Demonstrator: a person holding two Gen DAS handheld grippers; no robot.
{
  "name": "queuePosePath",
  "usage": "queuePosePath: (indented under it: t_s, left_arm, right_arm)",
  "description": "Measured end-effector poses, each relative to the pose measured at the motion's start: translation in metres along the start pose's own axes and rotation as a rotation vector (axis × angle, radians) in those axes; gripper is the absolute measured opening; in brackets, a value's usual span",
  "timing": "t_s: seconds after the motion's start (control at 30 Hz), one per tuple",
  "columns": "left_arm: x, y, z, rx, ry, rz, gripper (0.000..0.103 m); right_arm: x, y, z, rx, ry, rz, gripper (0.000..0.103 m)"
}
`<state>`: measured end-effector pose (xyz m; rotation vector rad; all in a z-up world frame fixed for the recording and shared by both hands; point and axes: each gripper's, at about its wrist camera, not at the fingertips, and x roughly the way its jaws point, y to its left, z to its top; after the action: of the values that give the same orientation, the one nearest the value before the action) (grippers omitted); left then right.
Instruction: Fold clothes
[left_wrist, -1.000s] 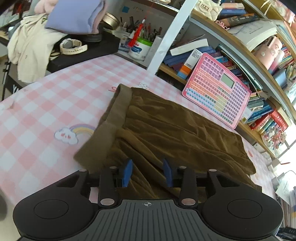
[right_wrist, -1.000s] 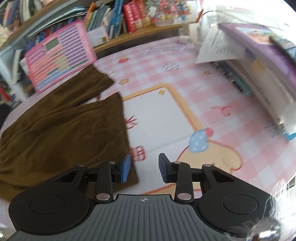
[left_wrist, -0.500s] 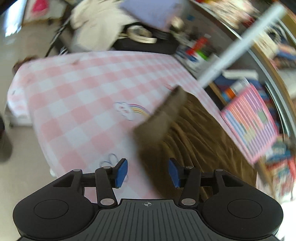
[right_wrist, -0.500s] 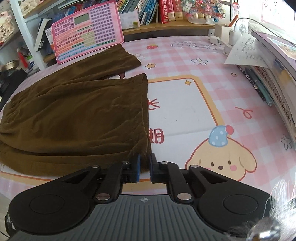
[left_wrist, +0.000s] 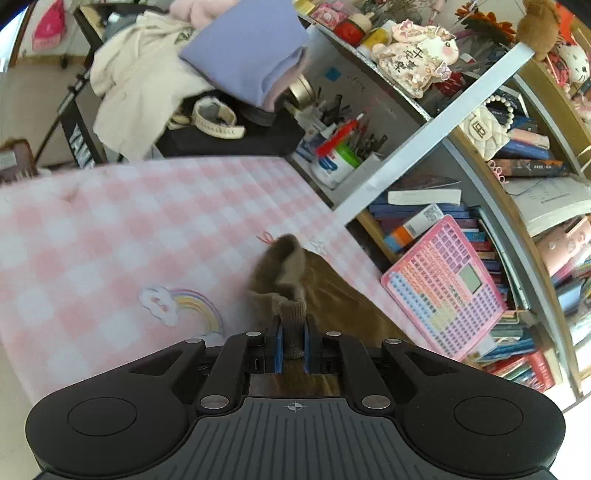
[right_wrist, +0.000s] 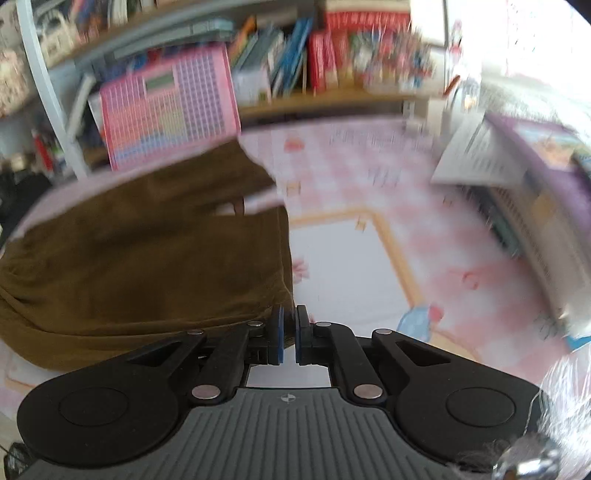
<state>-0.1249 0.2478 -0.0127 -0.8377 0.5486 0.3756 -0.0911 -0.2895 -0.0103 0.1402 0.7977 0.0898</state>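
Note:
Brown corduroy shorts (right_wrist: 147, 251) lie on the pink checked table cover (left_wrist: 110, 229). My left gripper (left_wrist: 293, 345) is shut on the waistband corner (left_wrist: 291, 325) of the shorts and holds it raised, so the band bunches up in front of the fingers. My right gripper (right_wrist: 289, 339) is shut on the hem corner of a leg of the shorts, at the near right edge of the cloth. The rest of the shorts spreads out to the left in the right wrist view, which is blurred.
A pink toy keyboard (left_wrist: 447, 288) leans against the bookshelf (left_wrist: 480, 166) behind the table; it also shows in the right wrist view (right_wrist: 166, 110). A pen cup (left_wrist: 332, 166) and piled clothes (left_wrist: 184, 74) sit at the back left. Books and papers (right_wrist: 517, 166) stack at the right.
My left gripper has closed on the waistband corner and lifted it. My right gripper stays shut on the leg hem and has moved, blurring its view.

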Motion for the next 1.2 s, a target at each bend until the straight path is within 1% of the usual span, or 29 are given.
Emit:
queuePosePath:
  t_s: [0.03,0.1,0.13,0.17,0.23,0.3,0.33,0.4,0.43,0.47,0.5,0.63,0.67,0.7,0.77,0.8,0.83,0.93,0.97,1.0,1.03,1.13,1.2]
  left_arm:
    - [0.004,0.007,-0.002,0.008,0.028,0.037,0.009]
    - [0.016,0.022,-0.011,0.006,0.093,0.096,0.010]
    - [0.020,0.026,-0.016,0.009,0.108,0.114,0.011]
    - [0.020,0.026,-0.020,0.020,0.102,0.121,0.016]
    - [0.020,0.026,-0.024,0.021,0.096,0.125,0.016]
    - [0.020,0.026,-0.025,0.028,0.096,0.126,0.019]
    - [0.019,0.024,-0.024,0.035,0.095,0.130,0.022]
    - [0.013,0.023,-0.021,0.054,0.087,0.140,0.025]
    - [0.008,0.022,-0.021,0.075,0.079,0.147,0.027]
    - [0.003,0.018,-0.023,0.103,0.071,0.156,0.033]
    - [-0.003,0.014,-0.025,0.138,0.064,0.165,0.035]
    - [-0.028,-0.009,-0.041,0.309,0.035,0.183,0.036]
    - [-0.033,-0.016,-0.046,0.347,0.029,0.187,0.036]
    - [-0.038,-0.022,-0.052,0.383,0.023,0.189,0.036]
    - [-0.046,-0.033,-0.063,0.443,0.017,0.190,0.039]
    - [-0.049,-0.038,-0.069,0.468,0.015,0.186,0.042]
    - [-0.053,-0.042,-0.074,0.488,0.012,0.181,0.049]
    - [-0.057,-0.051,-0.086,0.527,0.014,0.161,0.052]
    - [-0.057,-0.052,-0.089,0.539,0.018,0.157,0.058]
    - [-0.056,-0.053,-0.092,0.551,0.024,0.156,0.062]
    - [-0.056,-0.055,-0.095,0.564,0.028,0.153,0.067]
    - [-0.054,-0.057,-0.101,0.606,0.044,0.139,0.077]
    - [-0.051,-0.057,-0.102,0.632,0.063,0.129,0.078]
  right_arm:
    - [-0.003,-0.001,-0.002,0.002,0.005,0.002,0.005]
    - [0.007,-0.004,-0.014,0.004,0.067,-0.001,0.005]
    - [0.014,-0.005,-0.020,0.004,0.102,-0.013,0.005]
    - [0.018,-0.006,-0.024,0.007,0.120,-0.019,0.005]
    - [0.021,-0.005,-0.028,-0.003,0.117,-0.025,0.005]
    - [0.021,-0.003,-0.028,-0.025,0.118,-0.030,0.005]
    - [0.020,-0.002,-0.028,-0.030,0.119,-0.031,0.005]
    - [0.018,-0.002,-0.028,-0.029,0.118,-0.033,0.006]
    - [0.017,-0.002,-0.027,-0.023,0.113,-0.037,0.007]
    - [0.014,-0.002,-0.027,-0.018,0.103,-0.040,0.009]
    - [0.011,-0.002,-0.027,-0.018,0.094,-0.039,0.014]
    - [-0.003,-0.003,-0.027,-0.014,0.058,-0.023,0.017]
    - [-0.007,-0.002,-0.028,-0.010,0.049,-0.024,0.019]
    - [-0.010,0.000,-0.030,-0.008,0.043,-0.024,0.024]
    - [-0.016,0.004,-0.033,-0.008,0.030,-0.025,0.030]
    - [-0.018,0.006,-0.035,-0.012,0.025,-0.024,0.032]
    - [-0.020,0.009,-0.037,-0.016,0.020,-0.024,0.033]
    - [-0.024,0.016,-0.041,-0.025,0.018,-0.030,0.042]
    - [-0.026,0.018,-0.043,-0.028,0.017,-0.035,0.048]
    - [-0.027,0.021,-0.045,-0.030,0.015,-0.041,0.057]
    - [-0.029,0.023,-0.046,-0.031,0.014,-0.048,0.060]
    - [-0.032,0.030,-0.051,-0.021,0.016,-0.069,0.068]
    - [-0.032,0.037,-0.053,-0.011,0.017,-0.089,0.073]
